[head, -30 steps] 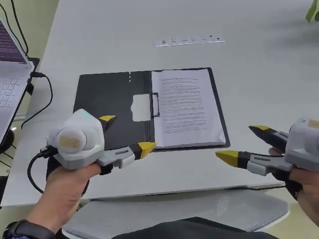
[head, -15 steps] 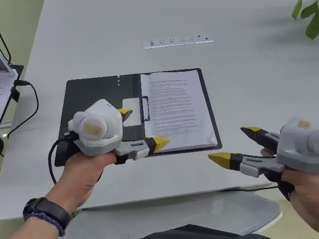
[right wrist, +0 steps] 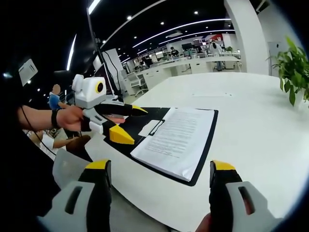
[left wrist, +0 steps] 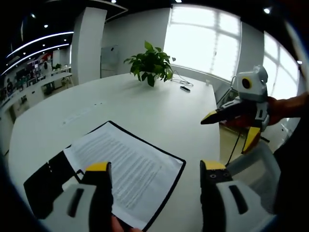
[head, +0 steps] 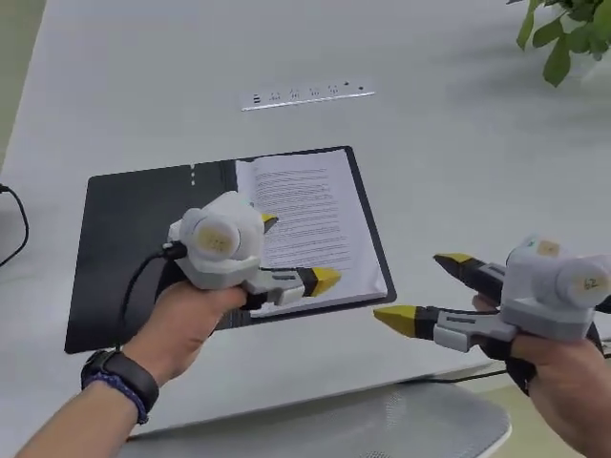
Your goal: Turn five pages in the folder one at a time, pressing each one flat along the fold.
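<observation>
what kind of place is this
Most likely an open-plan office: a large white meeting table with a built-in socket strip, an open black folder lying on it, a potted plant, and rows of desks in the background of the right gripper view.

— What's holding everything up?

— A wide white table [head: 458, 143], smooth and pale from my edge to the far side.

— And what lies on it?

— A black folder [head: 134, 239], open and flat. It sits beneath and just ahead of my left gripper [head: 297, 250]. It is off to the left of my right gripper [head: 422, 287], near its tips but apart. Printed sheets [head: 305, 215] cover the half of the folder nearer my right gripper.

— Anything farther out?

— Past the folder, well beyond both grippers, a long white socket strip [head: 305, 93] lies crosswise in the tabletop. Far ahead and to the right of my right gripper stands a leafy green plant [head: 563, 38].
</observation>
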`<move>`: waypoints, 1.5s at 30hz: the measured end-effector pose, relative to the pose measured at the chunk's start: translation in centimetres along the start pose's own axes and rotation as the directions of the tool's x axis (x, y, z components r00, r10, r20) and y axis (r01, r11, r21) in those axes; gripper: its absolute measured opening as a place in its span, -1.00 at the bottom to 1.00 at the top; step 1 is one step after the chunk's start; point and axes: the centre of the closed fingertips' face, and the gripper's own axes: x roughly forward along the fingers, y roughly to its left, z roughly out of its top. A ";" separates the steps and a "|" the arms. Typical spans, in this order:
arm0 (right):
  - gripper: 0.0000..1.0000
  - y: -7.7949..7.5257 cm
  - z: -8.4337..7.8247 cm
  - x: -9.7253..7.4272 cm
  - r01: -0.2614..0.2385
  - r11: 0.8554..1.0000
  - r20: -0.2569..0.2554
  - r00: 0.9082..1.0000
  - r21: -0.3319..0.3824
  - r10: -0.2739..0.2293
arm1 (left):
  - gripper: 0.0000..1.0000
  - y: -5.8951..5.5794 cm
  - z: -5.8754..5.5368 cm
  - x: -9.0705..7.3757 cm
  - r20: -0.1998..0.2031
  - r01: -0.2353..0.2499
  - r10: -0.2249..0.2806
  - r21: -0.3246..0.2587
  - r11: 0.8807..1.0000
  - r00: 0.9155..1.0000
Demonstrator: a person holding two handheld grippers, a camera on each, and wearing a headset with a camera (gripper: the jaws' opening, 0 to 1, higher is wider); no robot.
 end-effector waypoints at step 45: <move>0.62 -2.8 -1.3 0.1 0.002 0.999 -0.030 1.000 0.048 0.000 | 0.51 0.1 -6.7 11.7 -0.226 -0.062 0.082 0.096 0.993 0.971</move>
